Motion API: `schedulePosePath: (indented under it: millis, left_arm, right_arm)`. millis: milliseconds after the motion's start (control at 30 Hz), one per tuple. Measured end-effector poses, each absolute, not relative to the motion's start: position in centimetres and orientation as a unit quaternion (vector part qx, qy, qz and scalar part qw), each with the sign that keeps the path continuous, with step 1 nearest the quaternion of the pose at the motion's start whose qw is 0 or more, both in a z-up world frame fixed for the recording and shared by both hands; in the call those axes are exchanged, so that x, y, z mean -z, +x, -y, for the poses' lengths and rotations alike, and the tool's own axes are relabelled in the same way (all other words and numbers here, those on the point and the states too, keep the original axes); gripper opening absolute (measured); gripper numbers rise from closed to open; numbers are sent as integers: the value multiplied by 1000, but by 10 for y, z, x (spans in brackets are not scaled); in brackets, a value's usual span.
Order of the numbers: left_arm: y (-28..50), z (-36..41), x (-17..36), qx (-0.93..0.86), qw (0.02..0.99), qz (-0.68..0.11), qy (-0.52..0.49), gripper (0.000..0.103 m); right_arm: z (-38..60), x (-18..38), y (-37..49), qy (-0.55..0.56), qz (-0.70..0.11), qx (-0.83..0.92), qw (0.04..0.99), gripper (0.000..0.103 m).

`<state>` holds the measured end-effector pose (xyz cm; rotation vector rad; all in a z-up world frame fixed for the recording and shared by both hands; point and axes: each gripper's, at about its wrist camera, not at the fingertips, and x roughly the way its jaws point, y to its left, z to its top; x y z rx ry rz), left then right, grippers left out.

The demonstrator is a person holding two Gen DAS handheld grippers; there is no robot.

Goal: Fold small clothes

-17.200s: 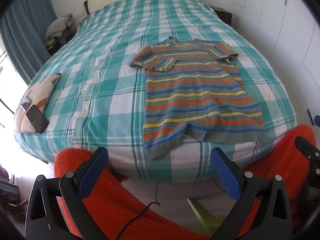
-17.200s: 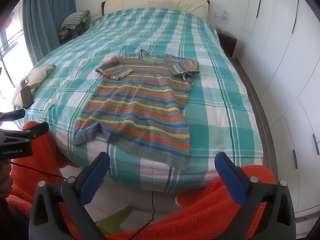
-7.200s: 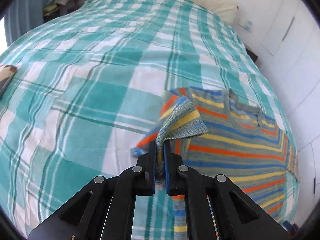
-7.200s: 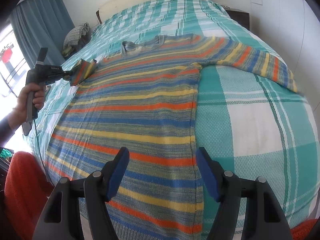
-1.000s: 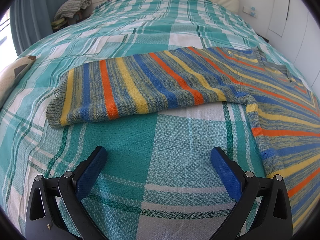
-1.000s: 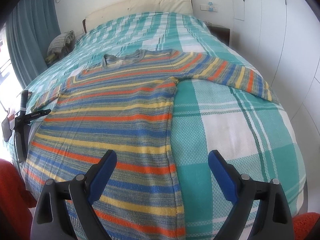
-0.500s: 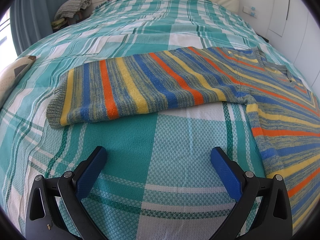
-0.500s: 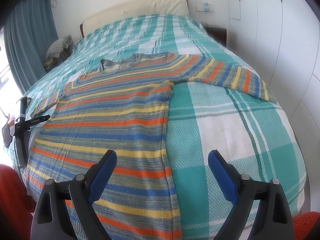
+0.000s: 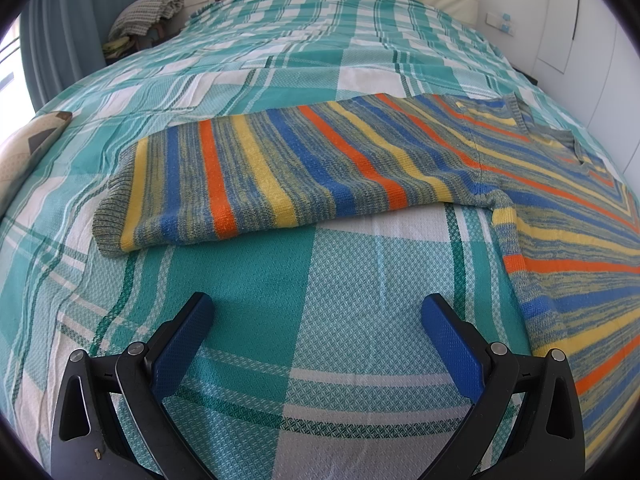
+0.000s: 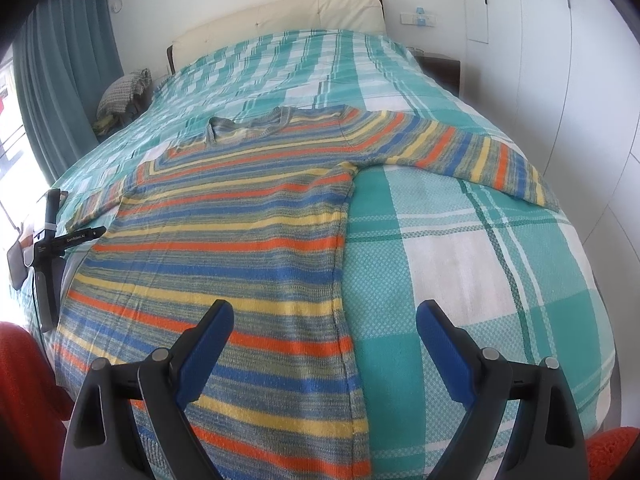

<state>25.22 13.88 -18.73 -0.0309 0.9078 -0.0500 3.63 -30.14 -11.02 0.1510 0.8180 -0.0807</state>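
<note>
Striped sweater [image 10: 248, 240]: flat on plaid bedspread [image 10: 460, 264], sleeves spread sideways. Left gripper [image 9: 316, 312]: jaws wide, empty, over bare bedspread below sleeve. Right gripper [image 10: 324, 320]: jaws wide, empty, straddling sweater's side edge.

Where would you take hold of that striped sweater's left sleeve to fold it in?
Probably at the ribbed cuff of the striped sweater. The sleeve lies flat and stretched straight out across the bedspread, so its cuff is a free outer edge. The open left gripper could come in from the outer end, pinch the cuff edge, then carry it across the body.
</note>
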Motion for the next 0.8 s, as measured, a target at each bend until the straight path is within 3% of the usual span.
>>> schedulePosePath:
  millis: [800]
  left_arm:
    - [252, -139, 187, 24, 898, -438, -15, 103]
  right_arm:
    - [290, 109, 34, 55, -398, 25, 915, 92]
